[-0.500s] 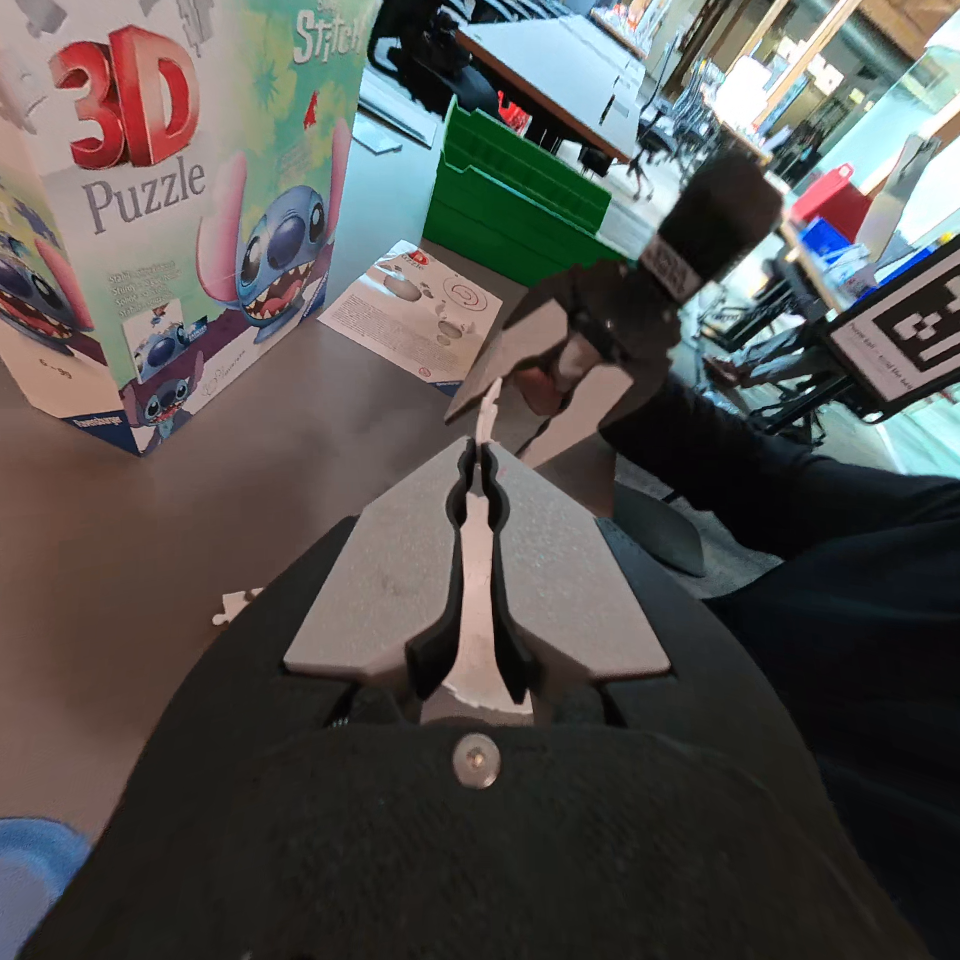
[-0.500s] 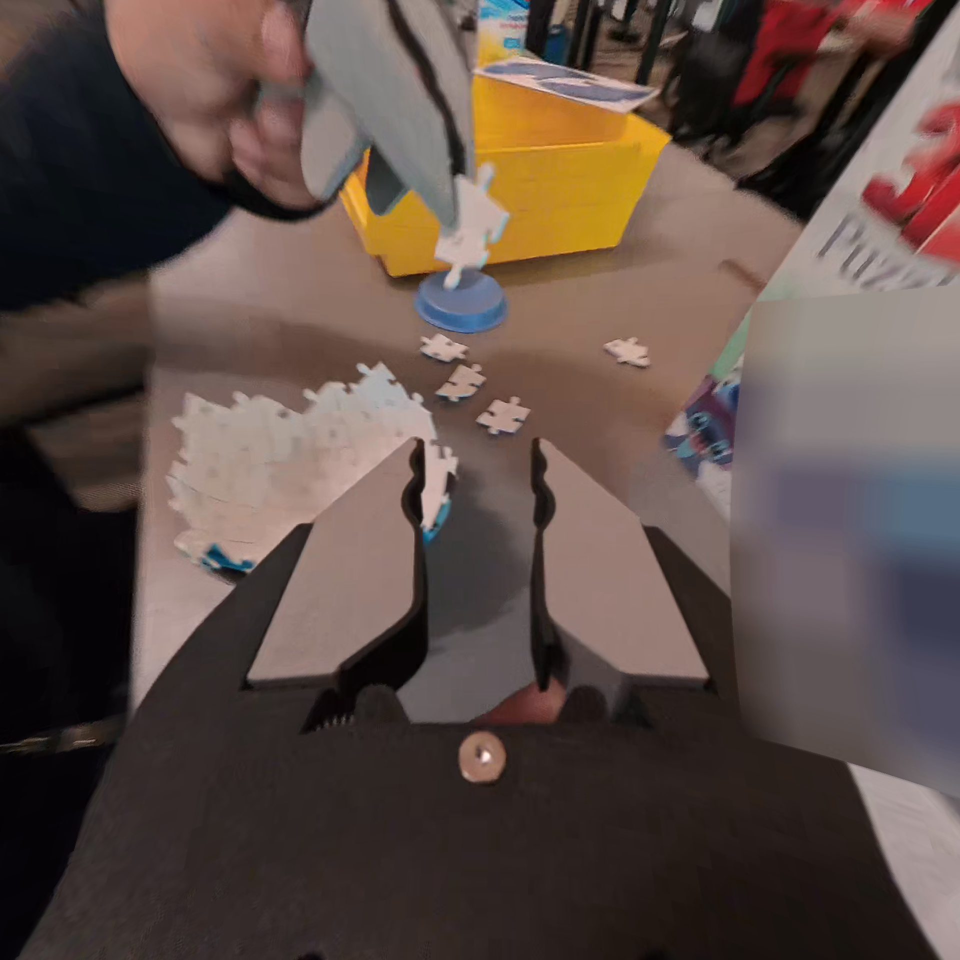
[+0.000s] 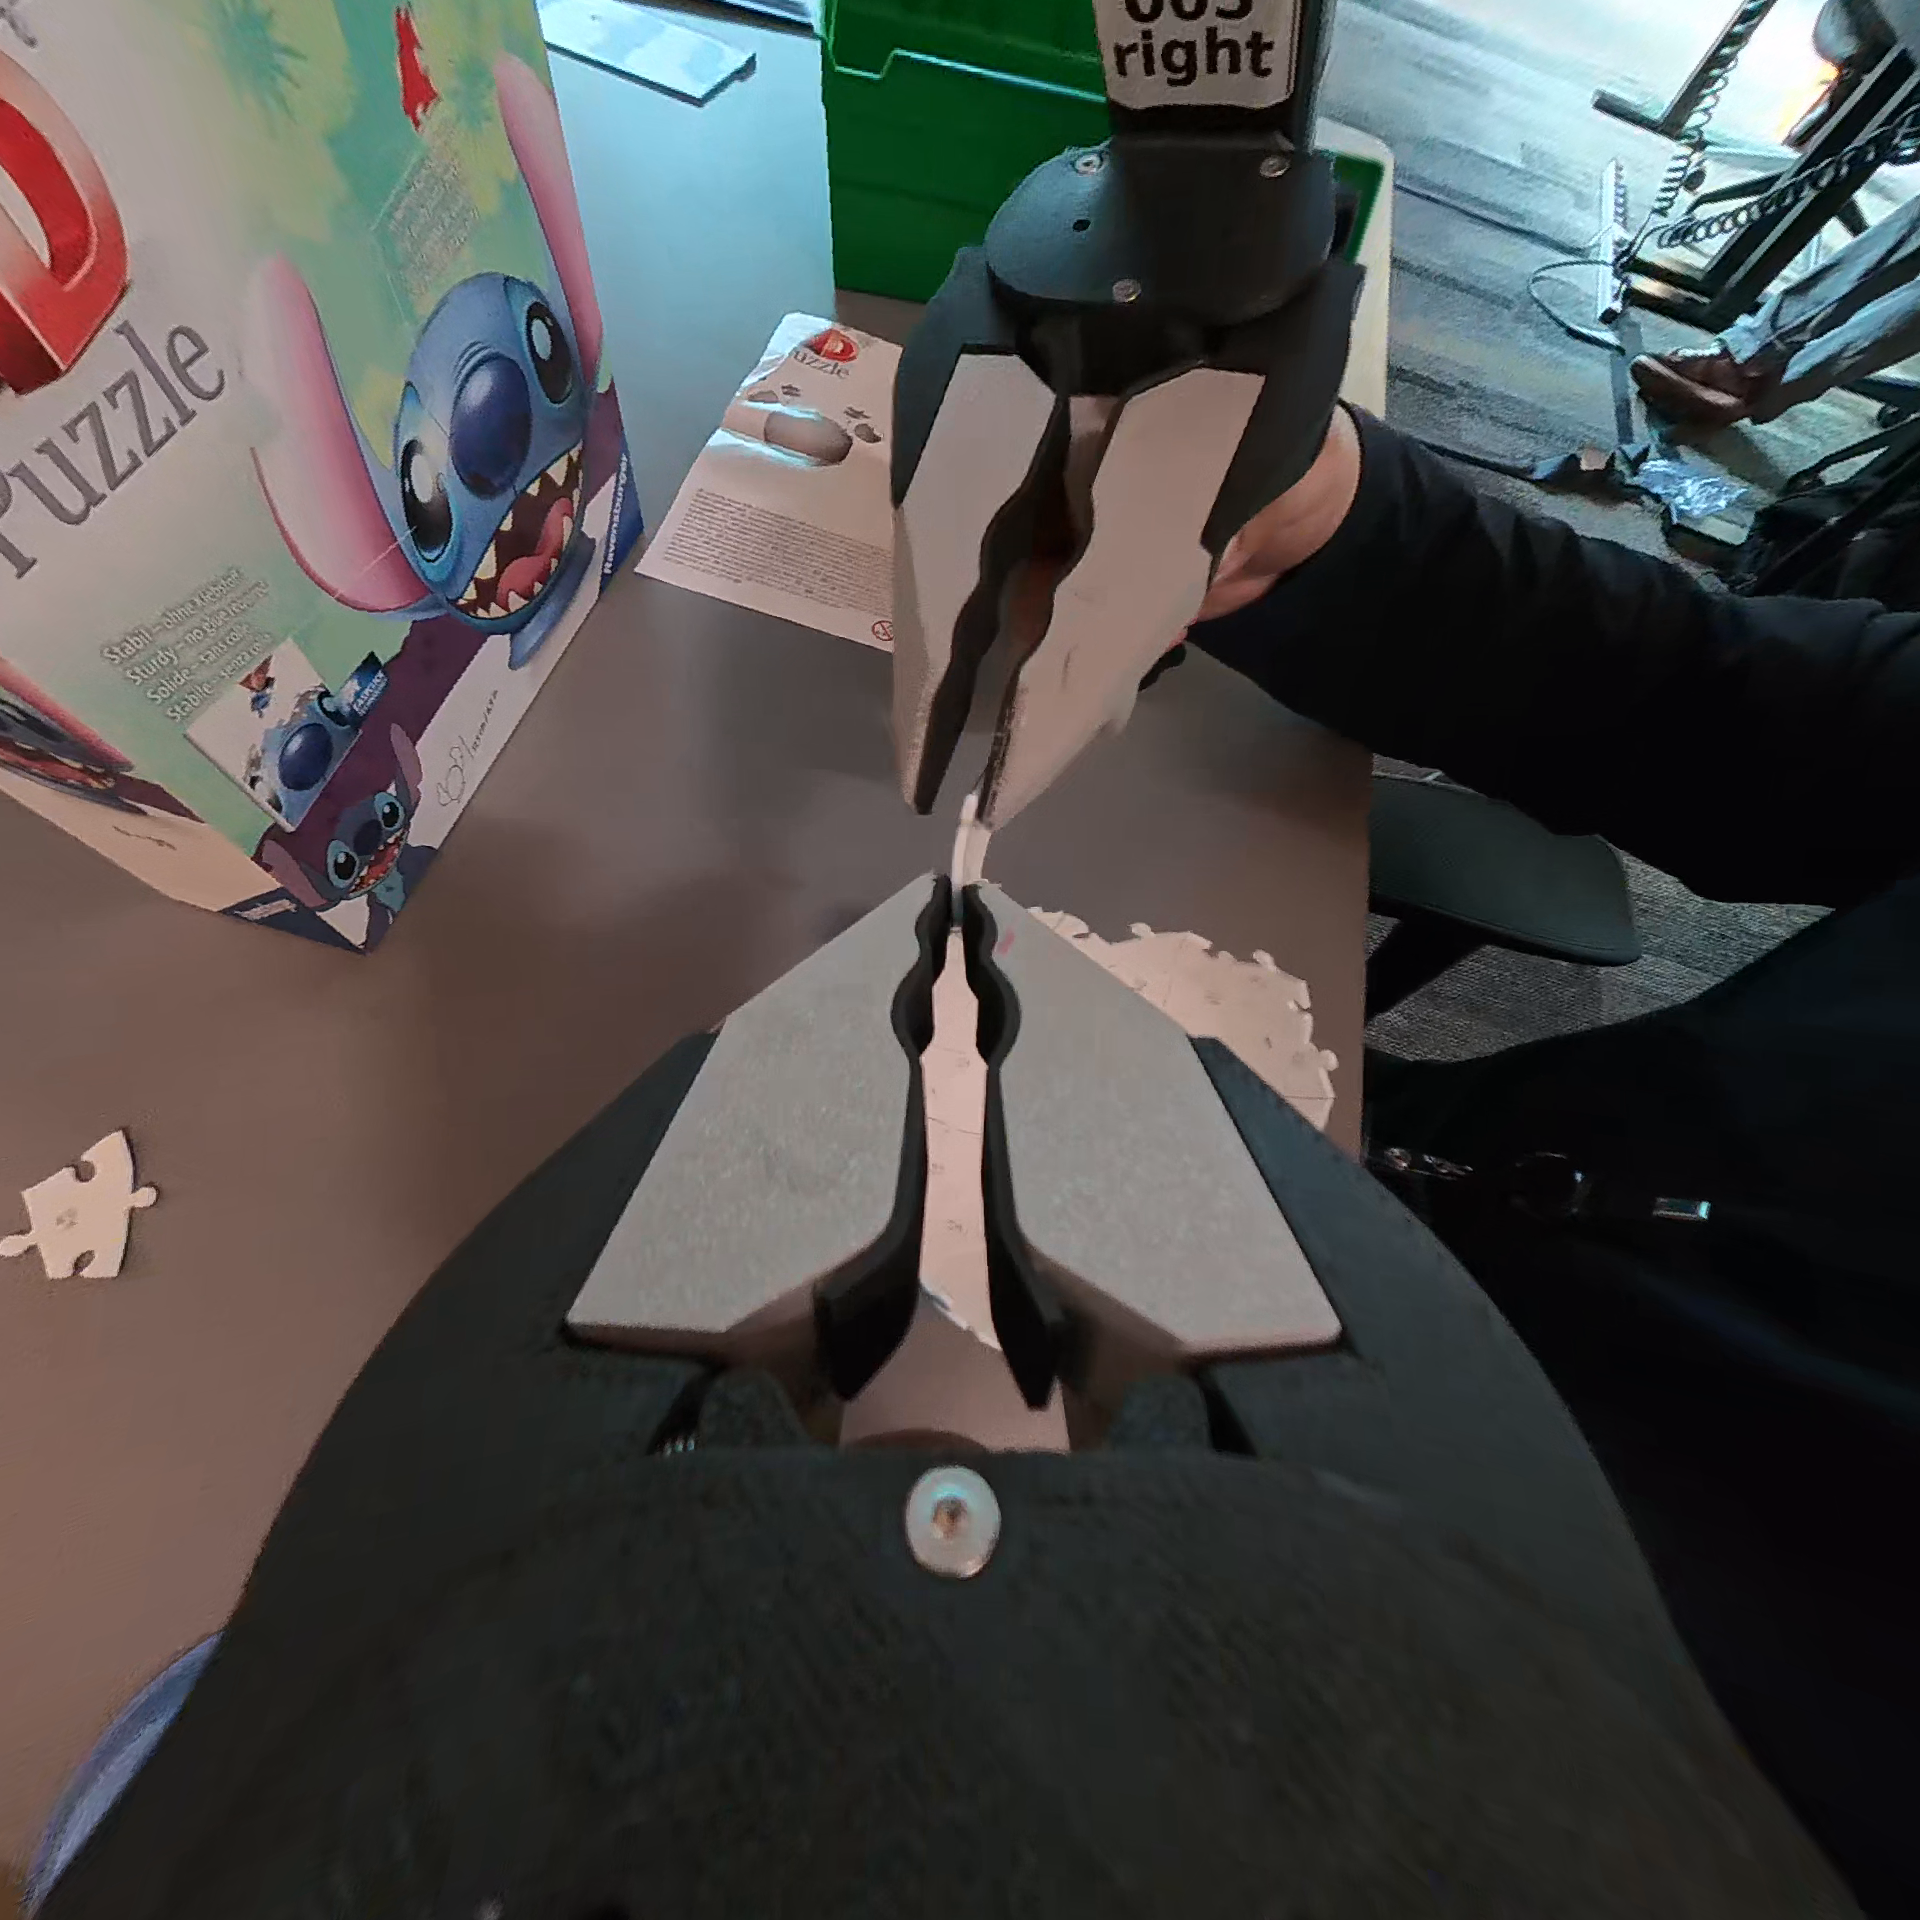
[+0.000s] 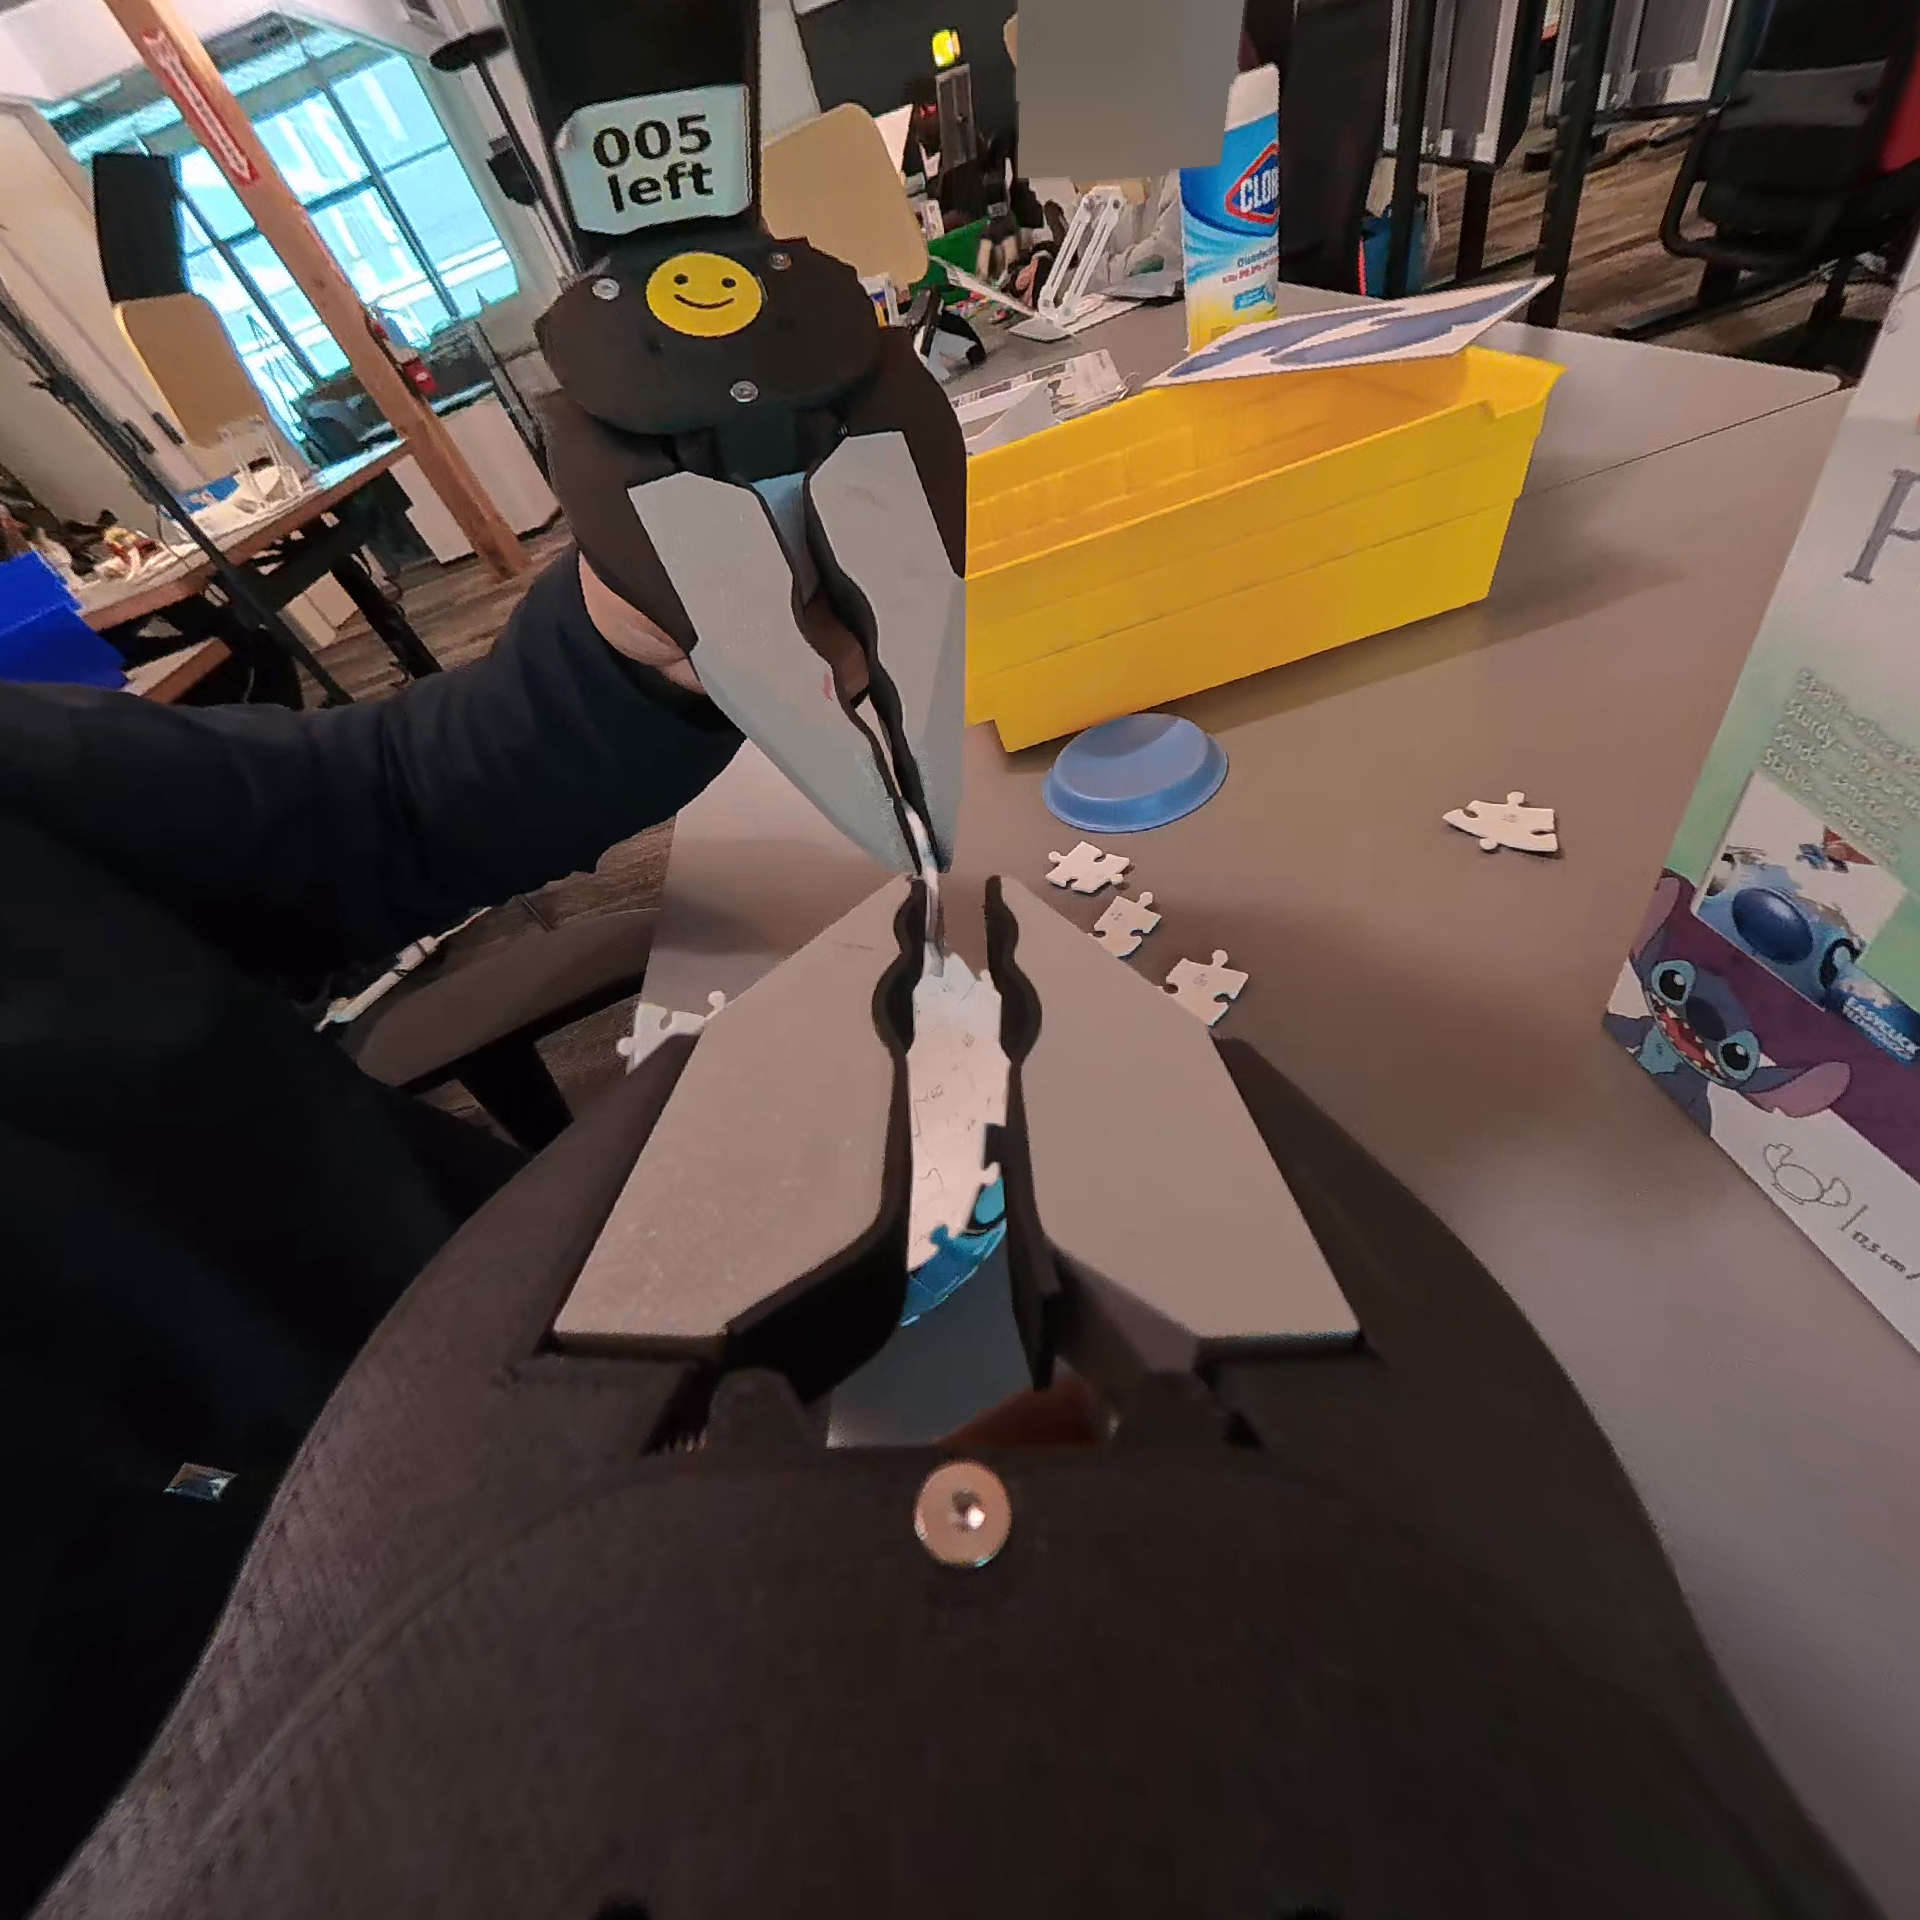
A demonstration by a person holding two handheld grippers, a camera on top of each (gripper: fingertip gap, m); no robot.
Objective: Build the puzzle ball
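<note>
My left gripper [image 3: 954,896] is shut on a white puzzle piece [image 3: 966,840], seen edge-on and sticking out past its tips. My right gripper [image 3: 961,805] comes down from above, tip to tip with the left, its jaws slightly apart around the piece's free end. In the right wrist view, the right gripper [image 4: 954,888] shows a narrow gap, and the piece [image 4: 932,906] lies against its left finger. The left gripper [image 4: 923,847] hangs above it. The half-built puzzle ball shell [image 4: 956,1091], white inside with a blue outside, lies on the table under both grippers [image 3: 1195,987].
Loose white pieces [image 4: 1127,923] lie near a blue round stand [image 4: 1132,774]; one lies apart [image 4: 1507,826] and one shows in the left wrist view [image 3: 78,1205]. Yellow bins [image 4: 1247,551], the puzzle box [image 3: 312,416], a leaflet [image 3: 790,499] and a green bin [image 3: 935,156] surround the spot. My two grippers' fingertips are within a few centimetres of each other.
The two grippers have come together tip to tip over the shell. The right gripper's jaws have narrowed around the piece that the left gripper holds.
</note>
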